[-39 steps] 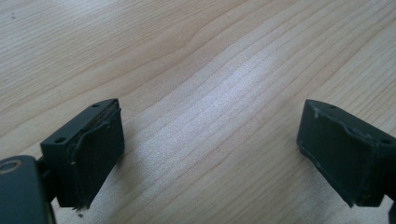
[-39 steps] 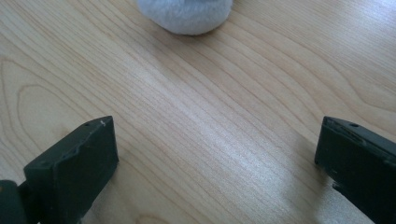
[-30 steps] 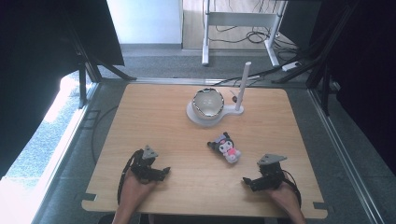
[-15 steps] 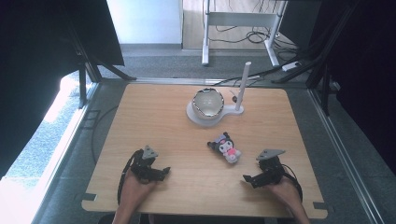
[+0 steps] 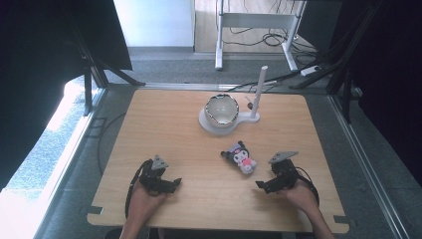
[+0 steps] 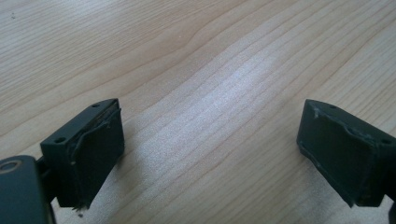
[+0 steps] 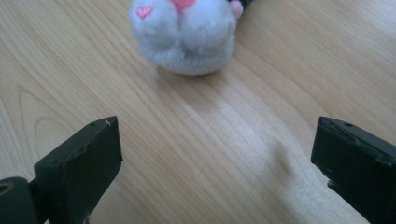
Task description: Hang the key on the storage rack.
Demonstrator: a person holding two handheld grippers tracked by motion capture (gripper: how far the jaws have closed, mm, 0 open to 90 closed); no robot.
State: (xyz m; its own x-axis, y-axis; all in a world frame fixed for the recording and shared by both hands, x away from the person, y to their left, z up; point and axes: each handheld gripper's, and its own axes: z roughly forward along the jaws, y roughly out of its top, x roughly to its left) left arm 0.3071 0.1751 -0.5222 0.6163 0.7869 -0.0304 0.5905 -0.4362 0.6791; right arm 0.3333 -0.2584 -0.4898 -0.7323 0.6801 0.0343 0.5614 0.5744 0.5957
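The right gripper (image 7: 215,154) sits just beside the plush toy (image 7: 187,35) — jaws spread, gripping nothing. The left gripper (image 6: 210,154) (well apart from the toy) rests on the bench (image 5: 164,129), jaws likewise released.

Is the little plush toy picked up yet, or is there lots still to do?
Not yet. Nothing looks done: the plush toy lies on the table, untouched. In hand: the right gripper sits close beside it, jaws wide open and pointed at it, the toy just ahead in the right gripper view. The left gripper rests open over bare wood. Left: reaching, closing on the toy and lifting it.
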